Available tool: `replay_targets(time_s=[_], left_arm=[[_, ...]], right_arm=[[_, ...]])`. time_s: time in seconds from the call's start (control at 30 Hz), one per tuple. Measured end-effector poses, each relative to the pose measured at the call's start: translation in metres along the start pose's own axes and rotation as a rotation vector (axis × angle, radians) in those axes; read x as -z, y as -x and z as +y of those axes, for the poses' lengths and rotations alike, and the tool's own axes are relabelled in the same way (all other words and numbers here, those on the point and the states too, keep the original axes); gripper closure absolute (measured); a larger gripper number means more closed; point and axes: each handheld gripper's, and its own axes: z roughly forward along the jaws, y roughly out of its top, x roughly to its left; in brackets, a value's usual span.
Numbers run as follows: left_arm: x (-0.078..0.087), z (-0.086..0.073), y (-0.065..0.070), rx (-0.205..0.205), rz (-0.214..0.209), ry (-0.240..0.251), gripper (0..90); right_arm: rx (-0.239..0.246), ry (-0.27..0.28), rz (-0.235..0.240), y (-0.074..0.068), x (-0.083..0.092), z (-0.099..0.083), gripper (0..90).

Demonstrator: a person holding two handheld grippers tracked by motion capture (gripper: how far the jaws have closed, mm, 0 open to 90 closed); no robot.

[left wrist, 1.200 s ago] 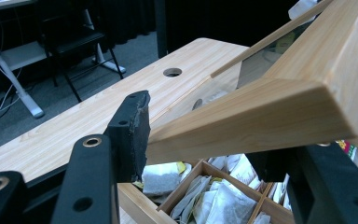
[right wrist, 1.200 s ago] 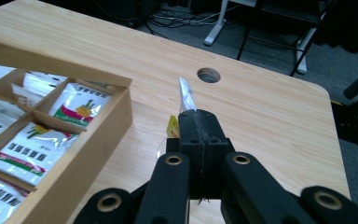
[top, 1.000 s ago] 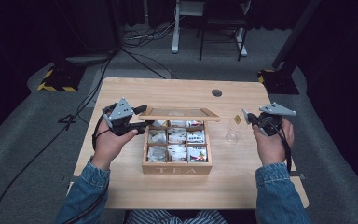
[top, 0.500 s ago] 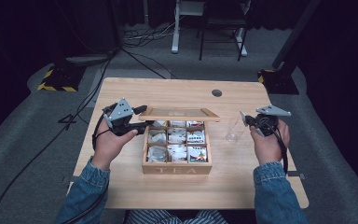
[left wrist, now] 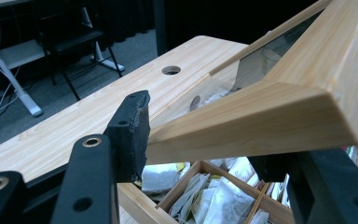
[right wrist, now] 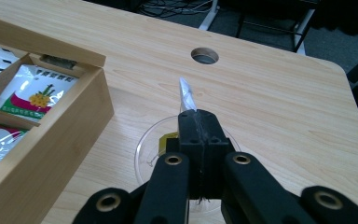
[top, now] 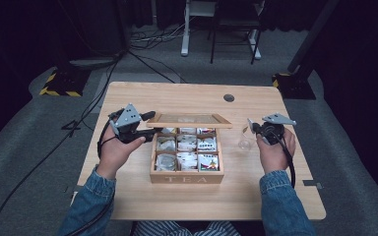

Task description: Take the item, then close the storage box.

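The right gripper (top: 254, 129) has sunk, its tea packet (right wrist: 186, 98) upright over the glass (right wrist: 149, 149).

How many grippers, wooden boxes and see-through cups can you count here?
Grippers: 2 (left gripper, right gripper)
Wooden tea box: 1
Clear cup: 1
Total: 4

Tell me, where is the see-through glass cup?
In the high view the clear cup stands on the table, right of the wooden tea box, just under the right gripper holding a tea packet.
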Motion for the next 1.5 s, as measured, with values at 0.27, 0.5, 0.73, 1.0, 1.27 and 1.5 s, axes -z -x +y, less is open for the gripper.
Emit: replay_targets(time_s=[0.27,0.5,0.73,1.0,1.27,1.5], left_arm=[[0.0,0.0,0.0,-0.003,-0.004,-0.006,46.0],[-0.001,0.0,0.001,-0.003,-0.004,-0.01,45.9],[-0.001,0.0,0.002,-0.005,-0.005,-0.017,45.8],[0.0,0.002,0.004,-0.009,-0.018,-0.025,45.3],[0.001,0.0,0.008,-0.017,-0.005,-0.033,44.9],[0.003,-0.004,0.014,-0.024,0.019,-0.062,42.8]], right_arm=[[0.0,0.008,-0.031,0.001,0.004,-0.004,70.9],[-0.016,0.01,-0.019,0.004,0.018,-0.007,64.3],[-0.034,0.023,-0.008,0.007,0.034,-0.009,61.2],[-0.045,0.036,0.008,0.009,0.046,-0.014,60.4],[-0.059,0.06,0.034,0.014,0.054,-0.025,60.1],[-0.072,0.049,0.043,0.02,0.057,-0.037,59.0]])
